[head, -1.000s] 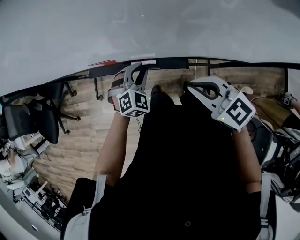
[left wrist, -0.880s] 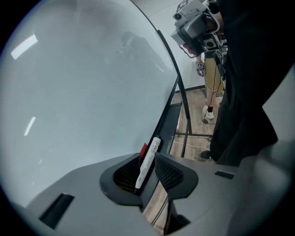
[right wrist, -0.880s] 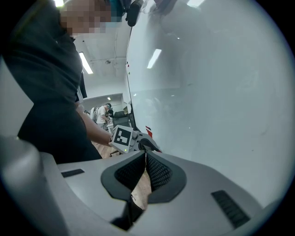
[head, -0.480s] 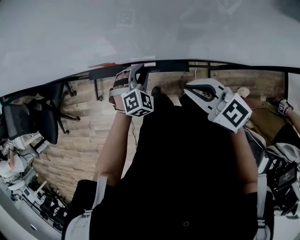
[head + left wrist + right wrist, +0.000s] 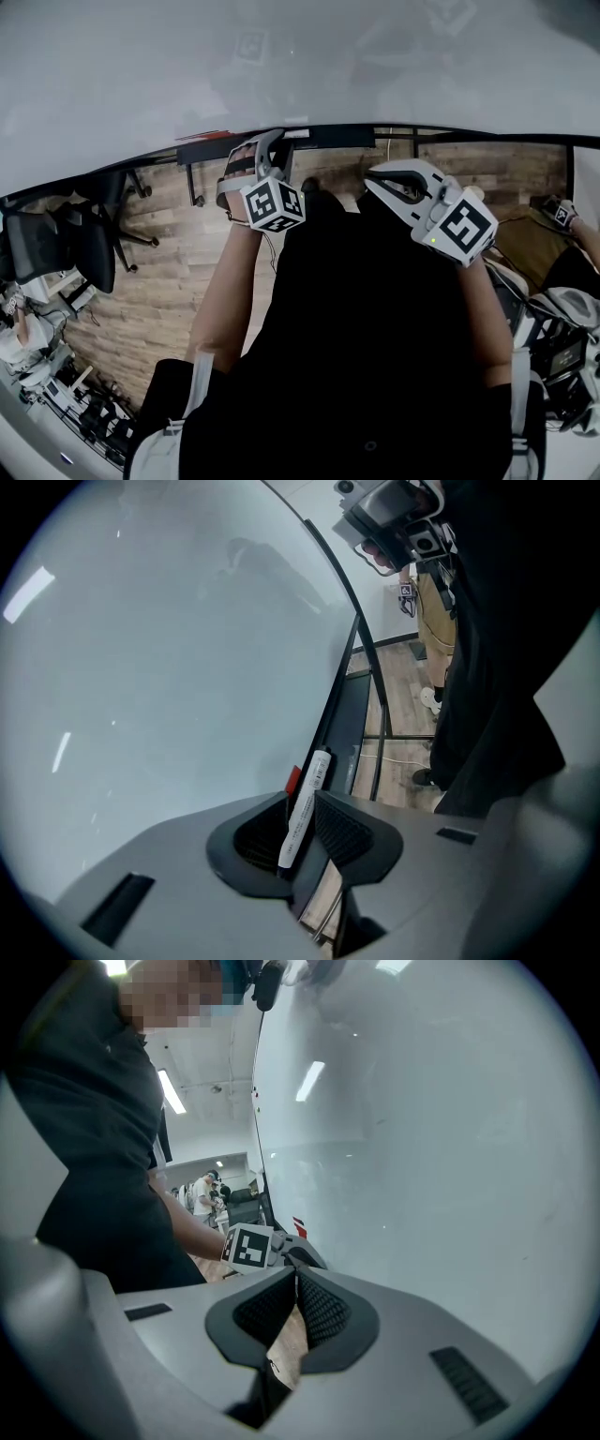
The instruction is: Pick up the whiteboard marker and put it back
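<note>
- Well, nearest the lens, the left tongs (image 5: 302, 806) are clamped on the whiteboard marker (image 5: 312, 778), gripping its lower half while the upper end pokes out past the pads
- The right tongs (image 5: 296, 1283) are pressed together with nothing between them
- So the pick-up looks done, and only the putting back is left
- Just beyond the marker's free end runs the black ledge (image 5: 339, 714) under the whiteboard (image 5: 169, 667); a small red thing (image 5: 292, 780) sits there, perhaps a cap, too small to tell
- The marker is near that ledge but, as far as I can judge, not resting on it
- Farther off lies the wooden floor (image 5: 398, 691)
</note>
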The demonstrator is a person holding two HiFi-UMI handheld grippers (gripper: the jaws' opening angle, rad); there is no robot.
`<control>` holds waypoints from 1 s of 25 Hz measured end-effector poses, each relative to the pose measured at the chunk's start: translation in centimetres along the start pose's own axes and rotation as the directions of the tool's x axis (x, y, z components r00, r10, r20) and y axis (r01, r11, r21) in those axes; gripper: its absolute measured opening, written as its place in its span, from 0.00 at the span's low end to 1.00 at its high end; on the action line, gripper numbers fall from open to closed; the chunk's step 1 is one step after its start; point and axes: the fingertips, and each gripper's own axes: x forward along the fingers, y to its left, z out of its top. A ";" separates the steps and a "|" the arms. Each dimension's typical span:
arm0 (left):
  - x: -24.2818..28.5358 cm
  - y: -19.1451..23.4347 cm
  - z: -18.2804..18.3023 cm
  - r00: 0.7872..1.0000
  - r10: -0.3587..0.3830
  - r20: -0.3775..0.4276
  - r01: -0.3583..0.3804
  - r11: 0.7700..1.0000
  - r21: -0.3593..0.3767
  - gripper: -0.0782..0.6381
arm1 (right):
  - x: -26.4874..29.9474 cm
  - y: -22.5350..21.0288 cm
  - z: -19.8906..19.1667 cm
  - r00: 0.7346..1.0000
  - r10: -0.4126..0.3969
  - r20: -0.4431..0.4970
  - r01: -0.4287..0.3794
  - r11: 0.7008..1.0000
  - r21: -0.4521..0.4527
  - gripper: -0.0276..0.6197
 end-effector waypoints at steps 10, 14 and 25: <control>0.2 -0.7 -0.6 0.990 -0.103 -0.095 0.108 0.993 0.048 0.23 | 0.3 0.9 -0.3 1.000 0.003 0.012 -0.003 1.000 0.001 0.07; 0.5 -1.2 -0.6 0.987 -0.115 -0.115 0.123 0.990 0.069 0.23 | 0.0 1.2 -0.9 1.000 0.000 0.017 0.000 1.000 0.004 0.07; 0.1 -1.0 0.0 0.989 -0.137 -0.059 0.140 0.989 0.055 0.21 | 0.4 0.2 -0.8 1.000 -0.004 0.019 0.004 1.000 0.016 0.07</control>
